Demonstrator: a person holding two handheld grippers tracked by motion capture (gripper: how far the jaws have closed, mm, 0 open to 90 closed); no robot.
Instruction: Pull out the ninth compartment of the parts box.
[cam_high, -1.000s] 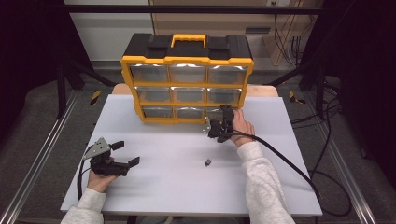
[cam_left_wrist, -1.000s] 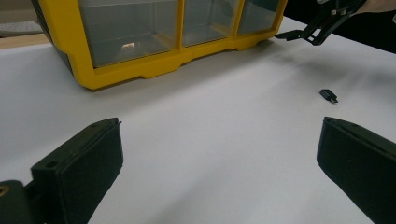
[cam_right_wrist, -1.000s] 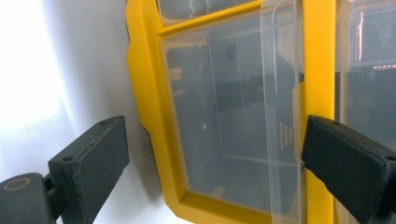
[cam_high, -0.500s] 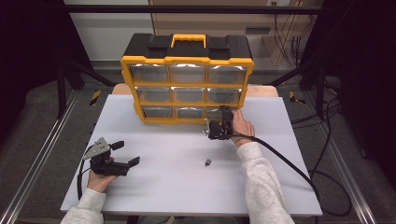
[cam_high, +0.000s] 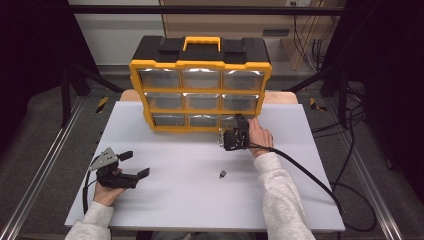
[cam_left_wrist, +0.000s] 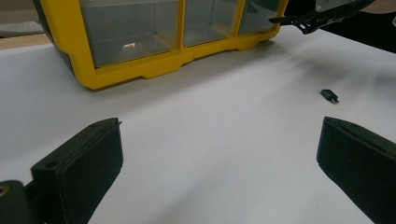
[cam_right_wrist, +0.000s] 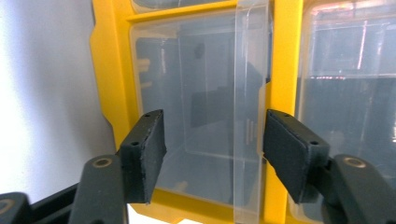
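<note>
On the left of the high view we saw the left hand-held gripper (cam_high: 134, 165) resting low on the white surface (cam_high: 190, 200), held in the person's left hand (cam_high: 107, 187). Its jaws stood wide apart with nothing between them; in the left gripper view they framed bare surface.

Toward the middle, a small black part (cam_high: 222, 174) lay alone on the surface, well apart from both grippers. In the left gripper view it showed as a tiny dark piece (cam_left_wrist: 329, 95) beyond the right-hand jaw.

Behind it stood the yellow organiser (cam_high: 200, 65) with a black top, a yellow handle and three rows of clear drawers, set at the far edge of the surface.

Further right, the right hand-held gripper (cam_high: 239, 121) pointed at the organiser's bottom row, held in the person's right hand (cam_high: 260, 136). Its target was the bottom right drawer (cam_high: 235, 120). In the right gripper view the jaws stood on either side of that drawer's clear pull tab (cam_right_wrist: 250, 116), which stuck out from the drawer front. The jaws had just been closing, with the tab between them, yet a gap remained on both sides, so the pads were not pressing on it. The drawer sat in its slot in the organiser, and we could not tell whether it was pulled out at all.
</note>
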